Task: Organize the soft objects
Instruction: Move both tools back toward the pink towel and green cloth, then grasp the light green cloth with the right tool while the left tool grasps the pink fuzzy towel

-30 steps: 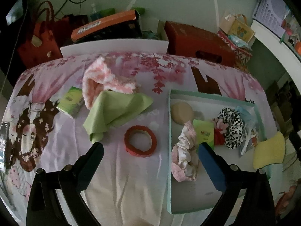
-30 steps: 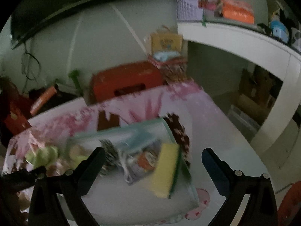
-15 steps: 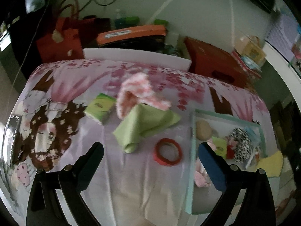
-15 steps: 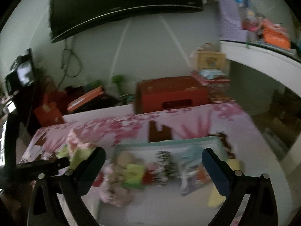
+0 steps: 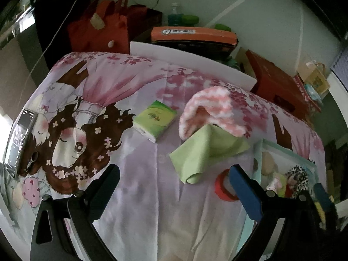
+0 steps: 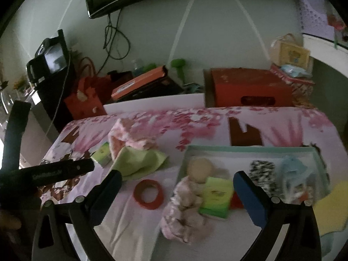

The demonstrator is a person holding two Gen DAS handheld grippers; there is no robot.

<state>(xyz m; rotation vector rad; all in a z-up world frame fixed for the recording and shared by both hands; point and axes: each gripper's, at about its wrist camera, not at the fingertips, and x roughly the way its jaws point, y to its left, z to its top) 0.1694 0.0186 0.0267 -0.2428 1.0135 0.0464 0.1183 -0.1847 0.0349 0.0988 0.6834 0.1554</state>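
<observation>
A pink-and-white fluffy cloth (image 5: 209, 111) (image 6: 128, 139) lies on the bed, partly over a green cloth (image 5: 206, 152) (image 6: 139, 163). A green tissue pack (image 5: 154, 119) (image 6: 102, 153) lies to their left. A teal tray (image 6: 250, 150) (image 5: 258, 152) at the right holds a beige puff (image 6: 200, 168), a pink scrunchie (image 6: 184, 211), a green pack (image 6: 216, 198), a leopard scrunchie (image 6: 262, 176) and a yellow sponge (image 6: 332, 208). My left gripper (image 5: 174, 192) is open and empty above the bed. My right gripper (image 6: 177, 198) is open and empty near the tray's left edge.
A red tape ring (image 5: 224, 184) (image 6: 149, 193) lies between the cloths and the tray. A phone (image 5: 20, 139) lies at the bed's left edge. Red bags (image 5: 100, 30), an orange box (image 5: 193, 34) and a red box (image 6: 250, 89) stand behind the bed.
My left gripper has swung left, so the tray slid to the view's right edge. My right gripper has swung left and tilted down, bringing the tray, tape ring and cloths into view.
</observation>
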